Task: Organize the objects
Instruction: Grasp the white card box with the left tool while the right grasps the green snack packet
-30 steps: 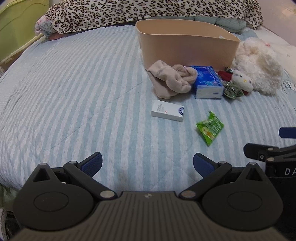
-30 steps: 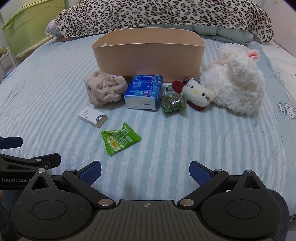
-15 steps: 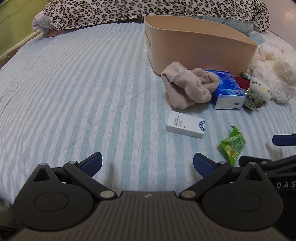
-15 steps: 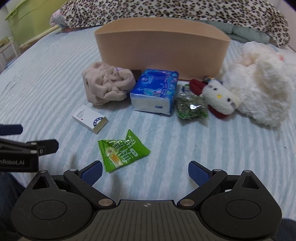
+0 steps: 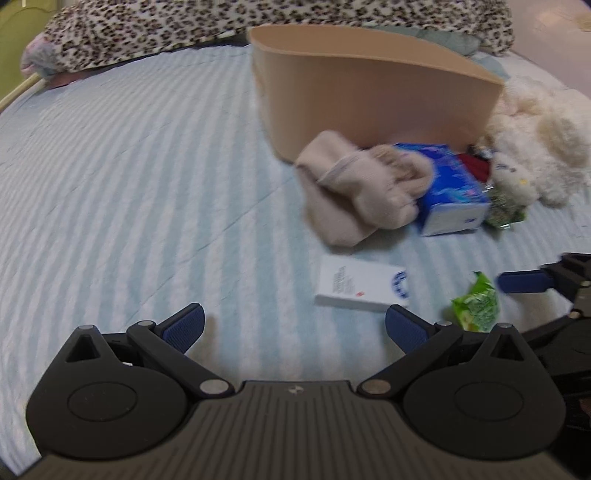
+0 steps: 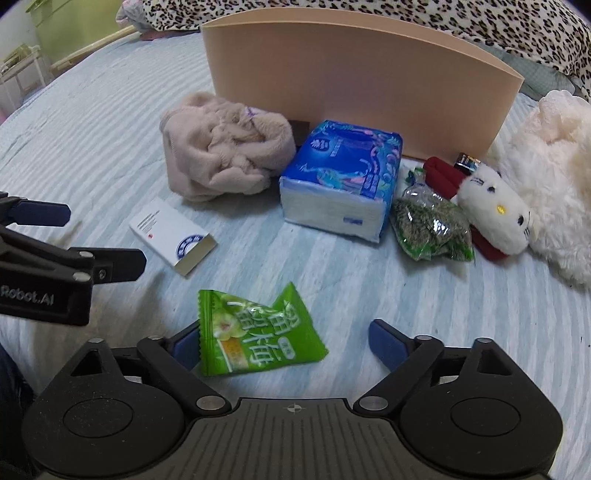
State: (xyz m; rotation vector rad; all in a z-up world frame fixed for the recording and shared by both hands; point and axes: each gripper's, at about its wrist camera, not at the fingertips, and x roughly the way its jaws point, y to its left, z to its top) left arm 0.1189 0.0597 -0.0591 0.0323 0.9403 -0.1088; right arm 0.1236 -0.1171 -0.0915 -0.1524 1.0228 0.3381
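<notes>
A tan bin (image 6: pixel 362 62) stands on the striped bed, also in the left wrist view (image 5: pixel 369 99). In front of it lie a beige sock bundle (image 6: pixel 221 155), a blue tissue pack (image 6: pixel 343 173), a clear bag of green bits (image 6: pixel 432 225), a small white cat plush (image 6: pixel 495 214) and a white box (image 6: pixel 173 232). My right gripper (image 6: pixel 284 343) is open, its fingers either side of a green snack packet (image 6: pixel 255 332). My left gripper (image 5: pixel 293 325) is open and empty, just short of the white box (image 5: pixel 362 282).
A large white plush (image 6: pixel 554 177) lies right of the bin. A leopard-print blanket (image 5: pixel 221 26) runs along the far edge of the bed. Green furniture (image 6: pixel 55 33) stands beyond the bed's left side.
Both grippers have moved forward toward the objects. The green packet now lies between my right gripper's fingers, and the white box is close in front of my left gripper.
</notes>
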